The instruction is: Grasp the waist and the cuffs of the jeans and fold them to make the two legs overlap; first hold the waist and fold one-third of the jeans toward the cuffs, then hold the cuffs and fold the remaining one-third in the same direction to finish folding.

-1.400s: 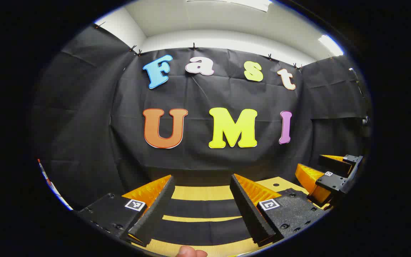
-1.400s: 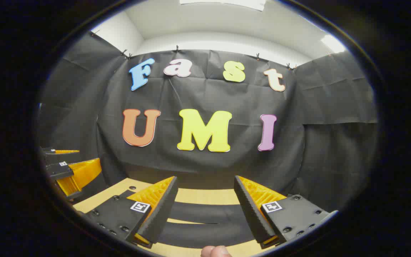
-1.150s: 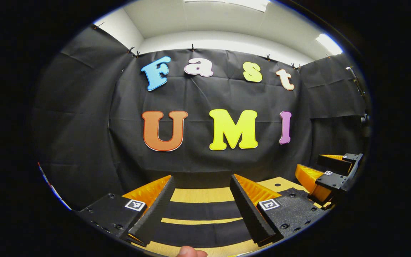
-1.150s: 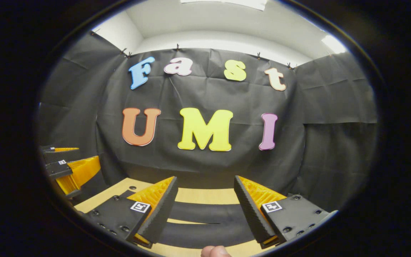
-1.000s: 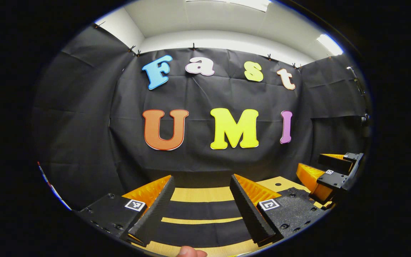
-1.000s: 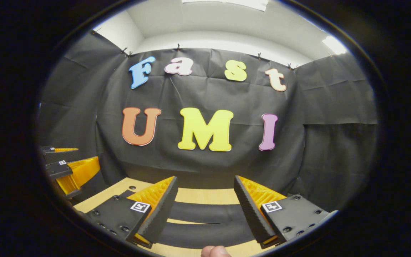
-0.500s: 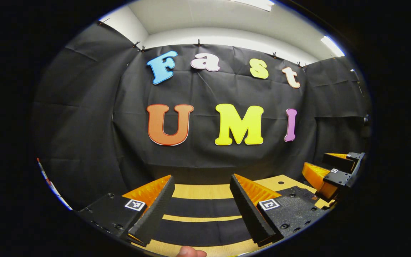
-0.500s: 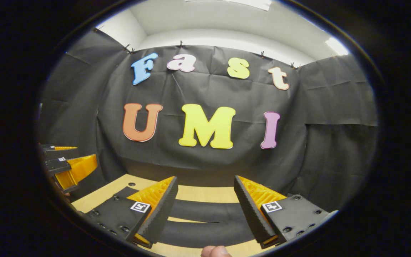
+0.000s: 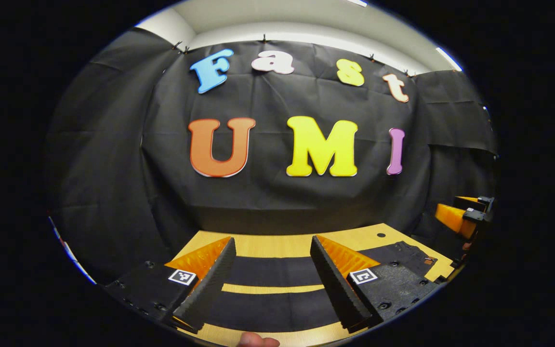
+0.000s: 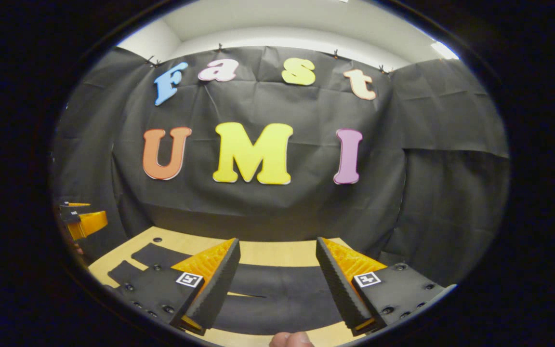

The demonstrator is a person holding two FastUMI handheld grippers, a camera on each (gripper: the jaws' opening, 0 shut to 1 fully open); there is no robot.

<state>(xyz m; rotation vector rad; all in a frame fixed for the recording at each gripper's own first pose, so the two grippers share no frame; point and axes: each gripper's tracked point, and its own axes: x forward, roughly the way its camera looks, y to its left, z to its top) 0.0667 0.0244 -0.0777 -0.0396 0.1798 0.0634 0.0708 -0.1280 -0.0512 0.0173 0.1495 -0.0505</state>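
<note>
Black cloth walls back my wooden table (image 9: 277, 243), where dark jeans (image 9: 268, 272) lie flat across its middle. Both my left gripper (image 9: 271, 274) and right gripper (image 10: 277, 277) hover above them, jaws wide and empty.

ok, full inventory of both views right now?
jeans: 1, black, flat on the table, two legs apart, ahead of both grippers
table: 1, light wood, bare strip between the legs
booth wall: black cloth, behind the table
ceiling: white, light strips at the edges
left gripper: 1, open, above the jeans
right gripper: 1, open, above the jeans
fingertip: one at the bottom edge of each view
</note>
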